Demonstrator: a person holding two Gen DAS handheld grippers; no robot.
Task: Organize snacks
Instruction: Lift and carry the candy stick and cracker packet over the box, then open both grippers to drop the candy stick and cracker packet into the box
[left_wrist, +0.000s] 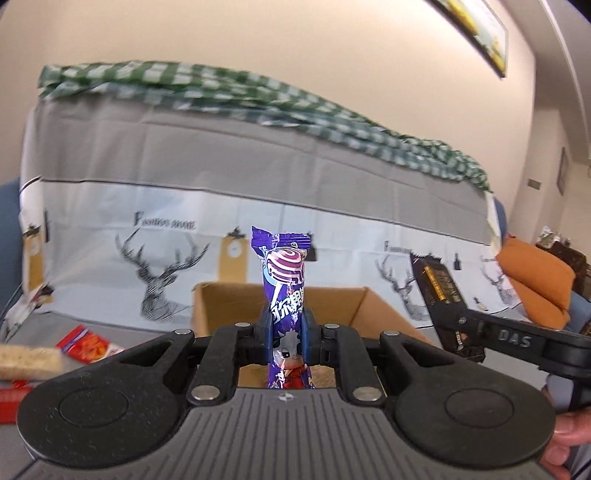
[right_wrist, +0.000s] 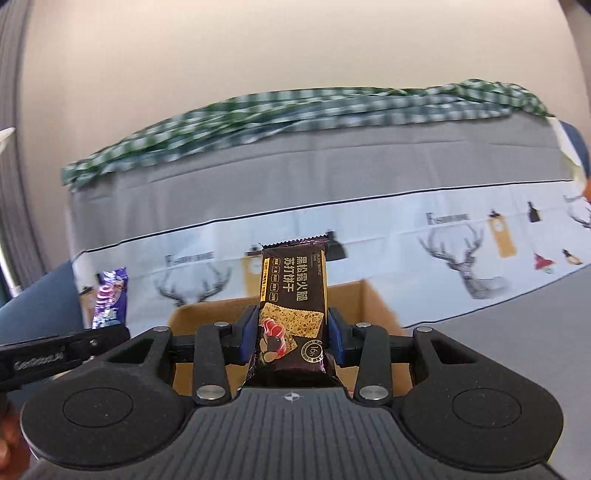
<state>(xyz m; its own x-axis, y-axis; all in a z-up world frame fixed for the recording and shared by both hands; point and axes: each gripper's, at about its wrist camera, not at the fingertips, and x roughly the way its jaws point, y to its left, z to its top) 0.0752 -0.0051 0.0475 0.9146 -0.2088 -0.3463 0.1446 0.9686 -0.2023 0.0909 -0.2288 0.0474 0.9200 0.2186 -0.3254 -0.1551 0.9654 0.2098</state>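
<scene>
Left wrist view: looking forward along the fingers (left_wrist: 266, 325), low and close over the cardboard box (left_wrist: 347, 306), facing the deer-print cloth (left_wrist: 155, 280). Right wrist view: likewise facing the box (right_wrist: 369, 306) and cloth (right_wrist: 465, 266). Sharing both, plus the checked fabric (left_wrist: 258, 107) above.

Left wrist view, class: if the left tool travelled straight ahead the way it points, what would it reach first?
Probably the open cardboard box, straight beyond the left tool, which grips the purple candy packet. Past the box hangs the deer-print cloth. Depth is hard to judge here.
</scene>
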